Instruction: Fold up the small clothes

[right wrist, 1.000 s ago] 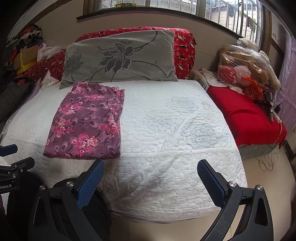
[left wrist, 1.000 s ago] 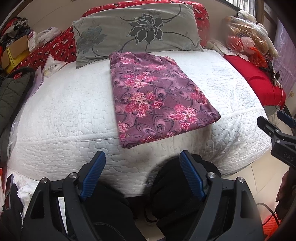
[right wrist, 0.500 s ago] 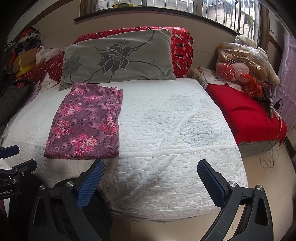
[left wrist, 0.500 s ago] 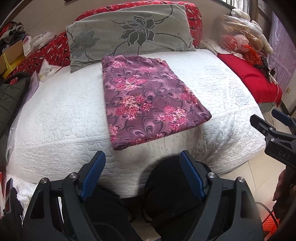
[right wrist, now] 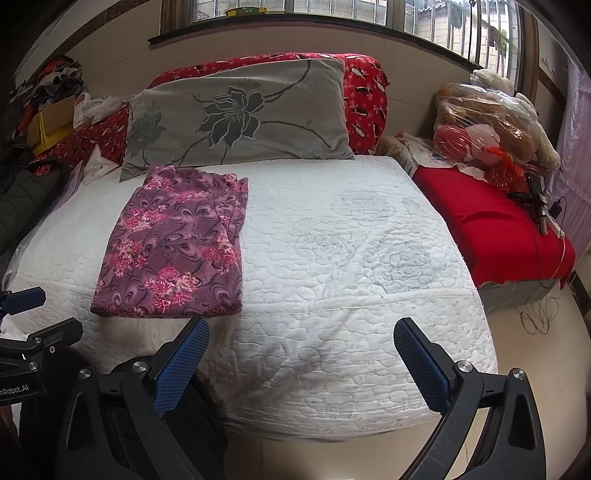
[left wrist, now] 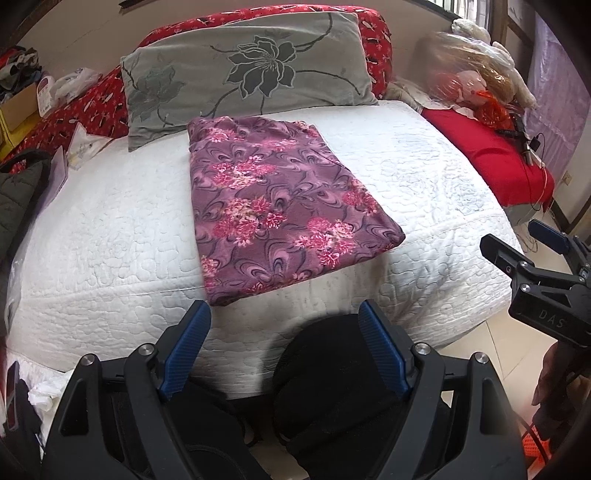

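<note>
Folded garment (left wrist: 280, 206) beyond open left claw (left wrist: 284, 347)

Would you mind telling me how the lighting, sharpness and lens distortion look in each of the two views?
Left wrist view: soft even daylight, purple floral garment sharp, fisheye bows the white mattress edge, corners vignetted black. Right wrist view: bright window slightly washed out, faint shadow on the mattress front, straight sill curved by the lens.

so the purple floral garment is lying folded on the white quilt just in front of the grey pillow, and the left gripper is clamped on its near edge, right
Not quite. The left gripper is open and empty, hovering short of the purple floral garment, as the left wrist view shows. The rest holds: it lies folded on the white quilt, just in front of the grey pillow.
</note>
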### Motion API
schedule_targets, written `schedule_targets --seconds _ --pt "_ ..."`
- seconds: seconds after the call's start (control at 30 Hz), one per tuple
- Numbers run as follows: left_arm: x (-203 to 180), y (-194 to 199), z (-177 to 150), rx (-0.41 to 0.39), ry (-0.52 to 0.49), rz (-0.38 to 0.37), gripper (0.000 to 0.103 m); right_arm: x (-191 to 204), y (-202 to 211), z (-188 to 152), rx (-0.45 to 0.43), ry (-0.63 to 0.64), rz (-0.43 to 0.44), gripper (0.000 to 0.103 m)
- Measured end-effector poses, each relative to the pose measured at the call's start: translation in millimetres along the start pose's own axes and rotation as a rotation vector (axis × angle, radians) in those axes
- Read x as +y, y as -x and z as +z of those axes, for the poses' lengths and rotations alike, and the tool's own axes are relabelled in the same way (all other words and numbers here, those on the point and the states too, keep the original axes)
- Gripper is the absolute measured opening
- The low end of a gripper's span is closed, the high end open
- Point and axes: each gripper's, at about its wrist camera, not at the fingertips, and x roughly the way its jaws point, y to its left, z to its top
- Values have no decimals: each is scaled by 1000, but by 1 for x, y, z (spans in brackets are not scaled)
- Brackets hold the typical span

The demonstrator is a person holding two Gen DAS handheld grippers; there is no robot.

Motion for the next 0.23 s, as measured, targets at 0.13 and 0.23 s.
schedule_targets --seconds 0.13,0.23 --pt "0 -1 0 7 4 2 83 0 0 0 0 0 -1 101" --pt "0 -3 -1 15 5 6 83 0 -1 0 1 -4 0 101"
